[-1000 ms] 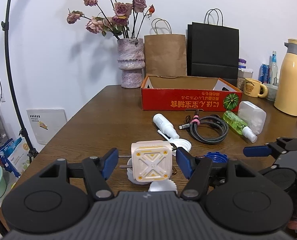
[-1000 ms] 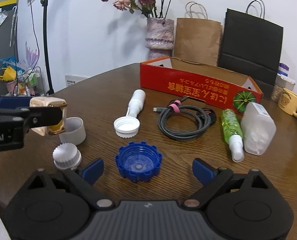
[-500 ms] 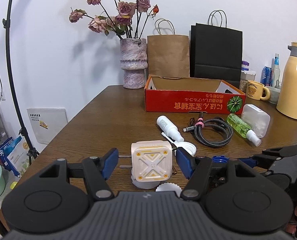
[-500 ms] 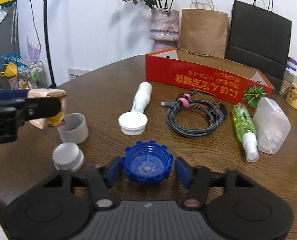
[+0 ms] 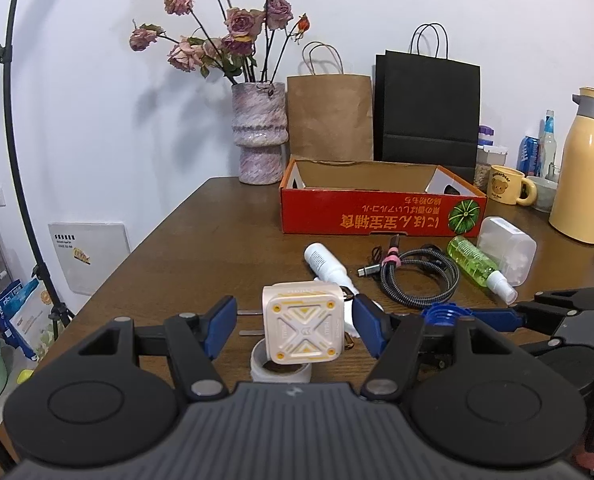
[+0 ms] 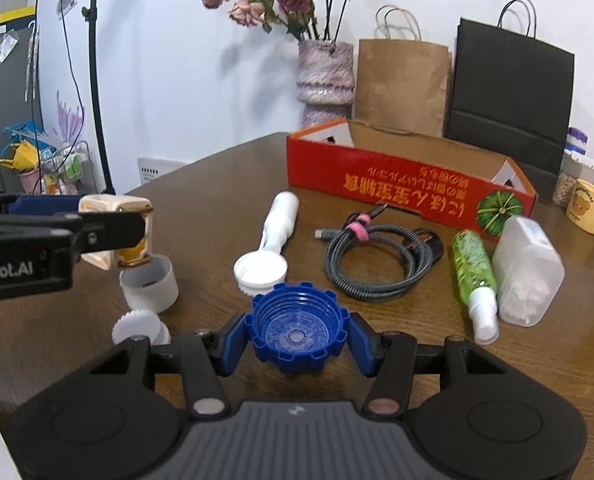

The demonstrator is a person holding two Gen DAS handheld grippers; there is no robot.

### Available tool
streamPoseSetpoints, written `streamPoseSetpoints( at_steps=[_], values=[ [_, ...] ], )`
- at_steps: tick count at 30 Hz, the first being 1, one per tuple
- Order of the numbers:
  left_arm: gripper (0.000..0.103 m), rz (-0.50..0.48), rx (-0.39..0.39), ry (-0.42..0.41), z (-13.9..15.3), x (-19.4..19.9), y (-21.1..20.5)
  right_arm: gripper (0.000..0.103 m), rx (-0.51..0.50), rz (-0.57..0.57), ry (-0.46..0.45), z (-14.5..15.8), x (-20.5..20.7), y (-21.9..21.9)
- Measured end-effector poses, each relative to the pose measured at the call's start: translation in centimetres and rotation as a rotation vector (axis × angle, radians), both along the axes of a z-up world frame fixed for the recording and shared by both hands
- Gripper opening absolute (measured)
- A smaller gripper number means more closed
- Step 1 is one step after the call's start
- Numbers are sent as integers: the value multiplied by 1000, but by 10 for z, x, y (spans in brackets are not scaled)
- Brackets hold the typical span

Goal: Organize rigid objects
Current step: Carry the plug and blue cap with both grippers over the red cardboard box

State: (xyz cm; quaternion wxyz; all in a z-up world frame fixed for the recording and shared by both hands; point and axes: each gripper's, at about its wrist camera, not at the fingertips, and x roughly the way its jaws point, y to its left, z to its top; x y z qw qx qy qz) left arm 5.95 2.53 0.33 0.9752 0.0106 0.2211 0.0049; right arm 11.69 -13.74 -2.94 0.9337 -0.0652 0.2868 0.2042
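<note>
My left gripper is shut on a cream cube-shaped plug adapter and holds it above a white ring cap; the adapter also shows at the left of the right wrist view. My right gripper is shut on a blue toothed bottle cap, lifted just off the wooden table. The open red cardboard box stands at the back of the table.
On the table lie a white spray bottle, a white lid, a ribbed white cap, a coiled cable, a green spray bottle and a clear plastic box. A vase, paper bags, a mug and a thermos stand behind.
My right gripper moved forward around the blue cap, closed on it and lifted it slightly. My left gripper rose a little with the adapter.
</note>
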Motion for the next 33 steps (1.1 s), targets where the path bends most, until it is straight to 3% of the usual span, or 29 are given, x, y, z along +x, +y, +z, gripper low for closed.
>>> streamPoseSetpoints(
  at_steps=[33],
  values=[
    [65,-102,18,-61,49,83,-60,53,60,-159,-161,68,50,-66]
  ],
)
